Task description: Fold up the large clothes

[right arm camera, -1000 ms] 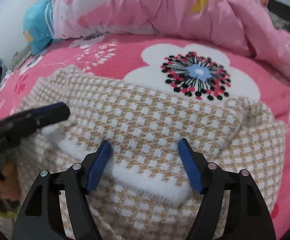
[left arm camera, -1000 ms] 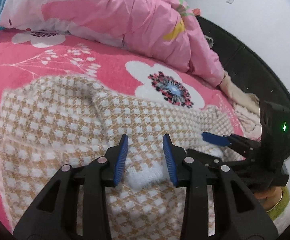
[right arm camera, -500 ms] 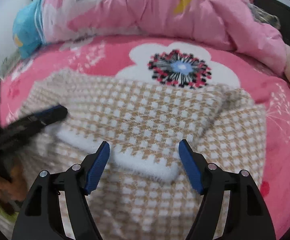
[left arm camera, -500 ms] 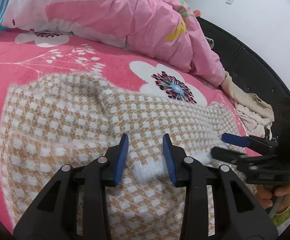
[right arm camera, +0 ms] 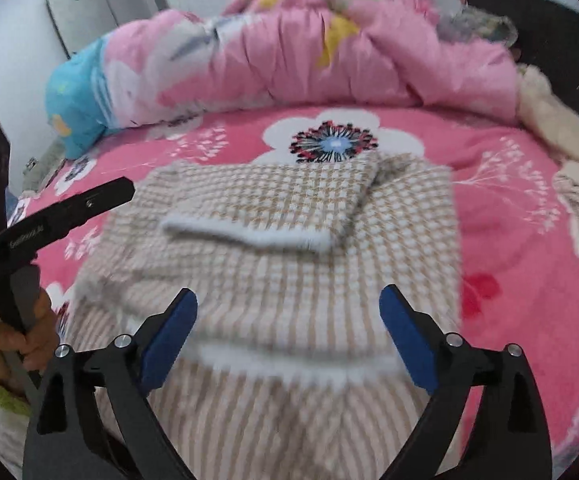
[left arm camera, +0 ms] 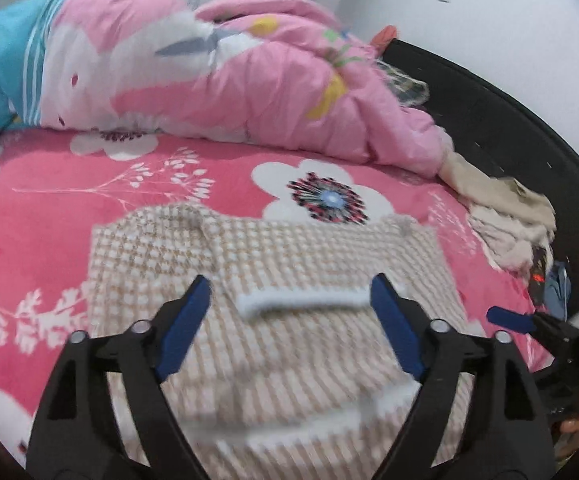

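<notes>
My left claw (left arm camera: 289, 320) and right claw (right arm camera: 289, 332) both gape wide with nothing in them above the checked sweater (right arm camera: 289, 280), which lies flat on the pink flower bed (right arm camera: 529, 280), long way running toward the puffy quilt (right arm camera: 309, 52), its white-edged sleeve (right arm camera: 249, 236) folded across, bare bed on both sides.

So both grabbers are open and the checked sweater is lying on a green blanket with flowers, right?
Almost. Both the left gripper and the right gripper are open, and the checked sweater does lie on a flowered blanket, but that blanket is pink, not green. The right wrist view shows it plainly, and the left wrist view agrees.
</notes>
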Action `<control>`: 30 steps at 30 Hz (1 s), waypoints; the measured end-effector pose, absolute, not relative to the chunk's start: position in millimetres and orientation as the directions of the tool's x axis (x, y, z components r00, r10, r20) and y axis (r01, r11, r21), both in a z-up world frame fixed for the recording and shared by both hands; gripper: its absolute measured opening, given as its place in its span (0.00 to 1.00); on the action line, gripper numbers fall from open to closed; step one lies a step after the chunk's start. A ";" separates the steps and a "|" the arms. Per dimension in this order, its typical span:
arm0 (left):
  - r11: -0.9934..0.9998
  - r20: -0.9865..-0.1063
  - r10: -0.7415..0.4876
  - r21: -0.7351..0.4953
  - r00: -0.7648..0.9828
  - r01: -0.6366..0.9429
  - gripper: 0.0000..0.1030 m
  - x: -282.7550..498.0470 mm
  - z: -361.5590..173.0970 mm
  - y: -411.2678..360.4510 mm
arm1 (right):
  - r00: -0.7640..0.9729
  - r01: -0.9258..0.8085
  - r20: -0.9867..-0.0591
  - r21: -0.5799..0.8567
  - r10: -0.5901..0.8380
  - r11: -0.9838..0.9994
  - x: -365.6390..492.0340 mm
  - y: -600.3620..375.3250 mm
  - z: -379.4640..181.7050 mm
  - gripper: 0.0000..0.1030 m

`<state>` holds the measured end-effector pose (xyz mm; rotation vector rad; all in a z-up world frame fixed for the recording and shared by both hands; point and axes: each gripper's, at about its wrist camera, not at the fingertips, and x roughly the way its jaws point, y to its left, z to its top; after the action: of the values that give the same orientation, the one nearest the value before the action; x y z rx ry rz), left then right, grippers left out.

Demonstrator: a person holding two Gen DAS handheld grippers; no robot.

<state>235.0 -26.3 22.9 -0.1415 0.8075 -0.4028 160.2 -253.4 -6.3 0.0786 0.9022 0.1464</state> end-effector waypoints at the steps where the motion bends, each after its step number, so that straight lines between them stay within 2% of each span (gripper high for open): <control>1: 0.911 -0.673 -0.409 -0.267 0.616 0.313 0.82 218.9 25.6 -28.1 | 0.616 -0.104 -0.772 0.119 0.158 0.987 144.0 -253.3 -3.1 0.91; 4: 0.907 -0.694 -0.410 -0.243 0.592 0.343 0.86 179.8 21.8 -29.3 | 0.625 -0.123 -0.769 0.072 0.133 0.990 107.3 -252.2 -2.5 0.92; 9: 0.939 -0.742 -0.334 -0.209 0.582 0.273 0.86 128.8 -5.3 -18.7 | 0.620 -0.135 -0.777 0.034 0.111 0.990 61.0 -242.7 -13.7 0.92; 12: 0.942 -0.778 -0.321 -0.203 0.540 0.268 0.86 115.9 -30.1 -20.2 | 0.593 -0.151 -0.793 0.059 0.138 0.987 60.3 -236.0 -30.6 0.92; 15: 0.960 -0.822 -0.241 -0.125 0.516 0.249 0.86 113.8 -58.8 -25.1 | 0.558 -0.153 -0.815 0.086 0.159 0.984 70.5 -232.2 -55.4 0.92; 17: 0.965 -0.841 -0.225 -0.124 0.492 0.229 0.89 117.7 -75.5 -23.8 | 0.495 -0.105 -0.858 0.094 0.134 0.990 86.4 -233.2 -87.9 0.92; 18: 0.963 -0.830 -0.253 -0.168 0.498 0.210 0.93 118.8 -81.1 -18.0 | 0.447 -0.061 -0.888 0.091 0.109 0.994 97.2 -236.6 -109.9 0.93; 20: 0.959 -0.819 -0.278 -0.203 0.502 0.200 0.93 120.0 -83.0 -13.4 | 0.464 -0.030 -0.878 0.119 0.119 0.992 101.3 -239.7 -119.3 0.95; 30: 0.961 -0.800 -0.271 -0.196 0.535 0.194 0.93 113.5 -85.3 -14.5 | 0.458 -0.032 -0.882 0.102 0.106 0.994 102.4 -242.8 -116.3 0.95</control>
<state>113.5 -14.5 -85.3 -0.0864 0.9677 -0.2777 102.4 -242.8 -116.3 0.0744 1.0917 0.0851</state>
